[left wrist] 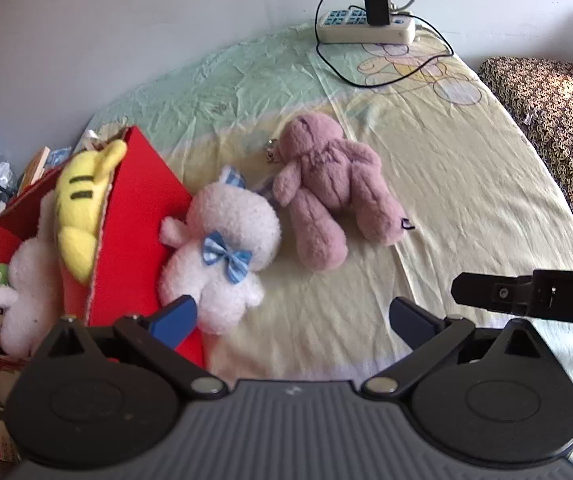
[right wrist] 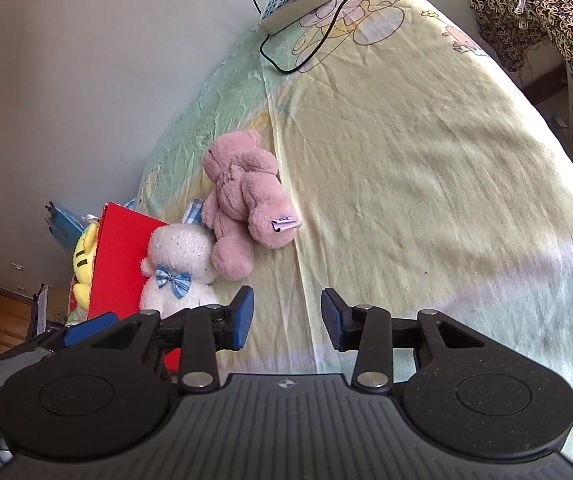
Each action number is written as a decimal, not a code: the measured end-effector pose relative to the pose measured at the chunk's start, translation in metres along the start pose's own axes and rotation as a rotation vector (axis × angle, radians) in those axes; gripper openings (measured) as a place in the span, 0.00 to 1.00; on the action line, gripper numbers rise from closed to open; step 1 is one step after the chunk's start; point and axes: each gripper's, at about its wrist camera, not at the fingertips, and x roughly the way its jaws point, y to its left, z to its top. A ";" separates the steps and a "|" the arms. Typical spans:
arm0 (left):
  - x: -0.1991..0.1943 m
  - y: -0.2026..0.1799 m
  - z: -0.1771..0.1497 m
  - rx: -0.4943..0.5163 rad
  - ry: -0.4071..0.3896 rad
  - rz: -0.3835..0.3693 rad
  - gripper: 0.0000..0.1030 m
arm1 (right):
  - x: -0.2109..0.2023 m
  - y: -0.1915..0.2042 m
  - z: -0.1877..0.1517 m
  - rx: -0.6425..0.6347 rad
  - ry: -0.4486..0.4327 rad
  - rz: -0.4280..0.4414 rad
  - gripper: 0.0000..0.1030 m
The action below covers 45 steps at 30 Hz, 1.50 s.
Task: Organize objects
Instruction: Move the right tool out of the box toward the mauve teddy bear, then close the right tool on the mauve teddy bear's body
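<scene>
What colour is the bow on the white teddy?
The bow on the white teddy is blue-and-white checked, clearest in the left wrist view.

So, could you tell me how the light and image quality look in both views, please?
Left wrist view: sunlit sheet, near corner shaded, strong fisheye bending of the bed edge; pink bear slightly soft. Right wrist view: same sun with a shadow band across the near sheet; the wall is dim; the bear is sharper.
</scene>
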 end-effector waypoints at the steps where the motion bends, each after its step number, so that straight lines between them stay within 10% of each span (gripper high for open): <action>1: 0.002 -0.003 -0.002 0.002 0.008 -0.005 0.99 | 0.000 -0.001 -0.001 -0.002 0.007 0.000 0.40; 16: 0.042 -0.020 -0.010 0.022 0.078 -0.104 0.99 | 0.004 -0.014 -0.001 -0.027 0.002 -0.023 0.40; 45: 0.096 0.016 -0.007 -0.063 -0.041 -0.344 0.95 | 0.084 0.019 0.052 -0.174 -0.039 0.008 0.38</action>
